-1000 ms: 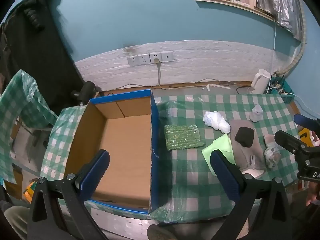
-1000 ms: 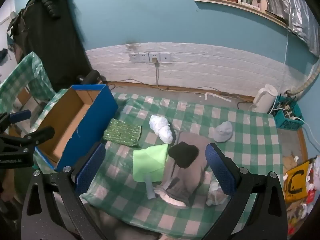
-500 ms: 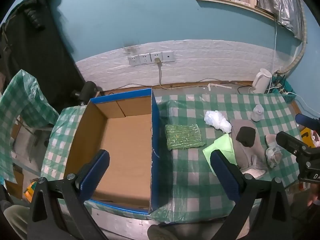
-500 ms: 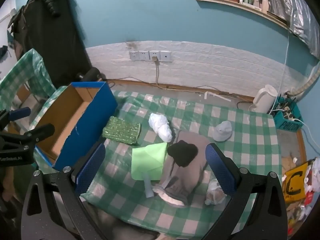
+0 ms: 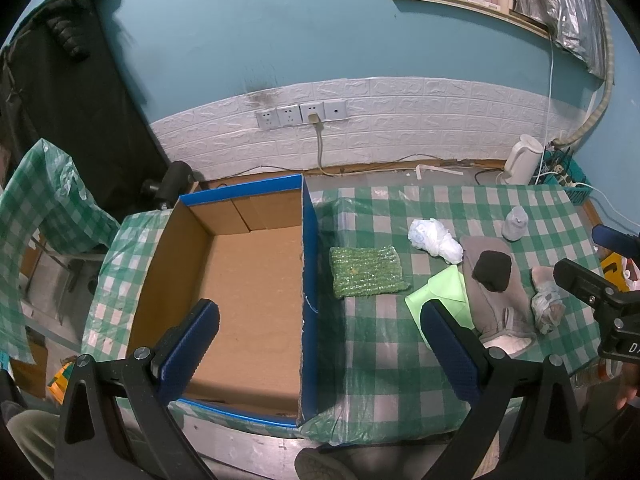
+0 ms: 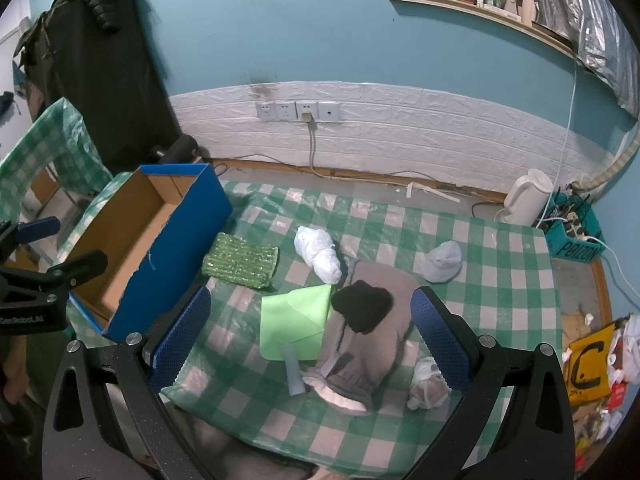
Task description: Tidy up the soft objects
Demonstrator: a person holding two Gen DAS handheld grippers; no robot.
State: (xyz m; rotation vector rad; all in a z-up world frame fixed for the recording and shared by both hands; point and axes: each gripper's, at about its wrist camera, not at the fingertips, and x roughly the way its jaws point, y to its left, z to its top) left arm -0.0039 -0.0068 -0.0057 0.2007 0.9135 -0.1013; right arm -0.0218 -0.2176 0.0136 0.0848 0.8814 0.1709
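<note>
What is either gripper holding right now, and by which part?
Nothing is held. The left gripper and right gripper are both open and empty, above the table.

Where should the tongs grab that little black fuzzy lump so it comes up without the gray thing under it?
Probably pinch the black lump across its humped middle, coming straight down from above. It sits as a raised bump on the flat gray garment, so a shallow pinch high on the hump should miss the cloth below. The right tongs hang open nearest it.
</note>
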